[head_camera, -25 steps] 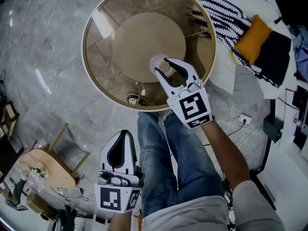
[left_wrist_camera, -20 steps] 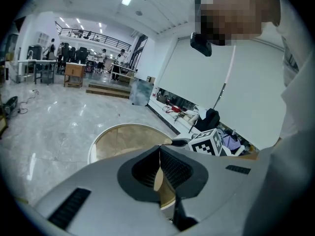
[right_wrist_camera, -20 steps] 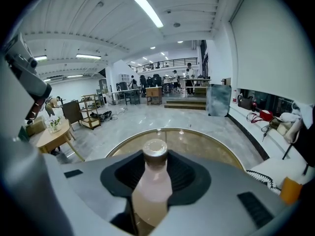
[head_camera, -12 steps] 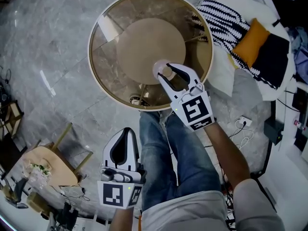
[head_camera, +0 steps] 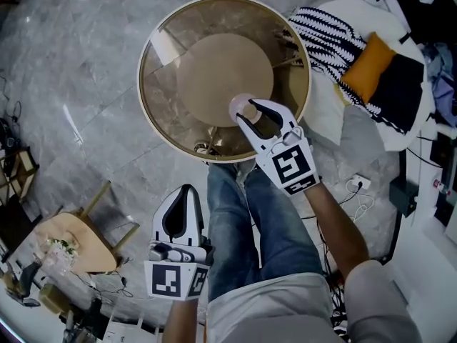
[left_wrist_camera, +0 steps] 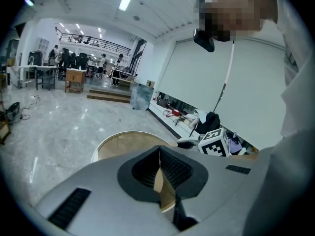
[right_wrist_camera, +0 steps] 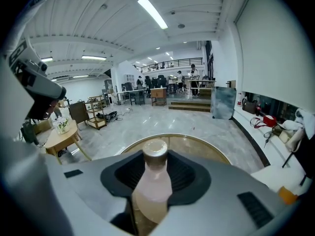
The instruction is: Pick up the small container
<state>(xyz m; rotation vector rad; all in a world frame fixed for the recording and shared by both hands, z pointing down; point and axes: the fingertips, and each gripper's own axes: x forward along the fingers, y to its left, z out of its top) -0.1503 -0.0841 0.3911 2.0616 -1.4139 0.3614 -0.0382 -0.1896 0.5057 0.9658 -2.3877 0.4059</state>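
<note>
This is a big open-plan workplace, part office and part lab, with a lounge corner set up inside it. A polished grey marble floor [head_camera: 78,77] runs the whole way under long ceiling strip lights [right_wrist_camera: 152,13]. At the far end, steps [right_wrist_camera: 189,105] lead to desks [right_wrist_camera: 160,95] where people work below a railed mezzanine [right_wrist_camera: 172,62]. Nearby stand a round glass-topped surface [head_camera: 145,113], a small wooden side table [head_camera: 68,238] on the left, and on the right a white sofa [head_camera: 335,9] with an orange cushion [head_camera: 371,68]. A power strip [head_camera: 363,181] lies on the floor.
</note>
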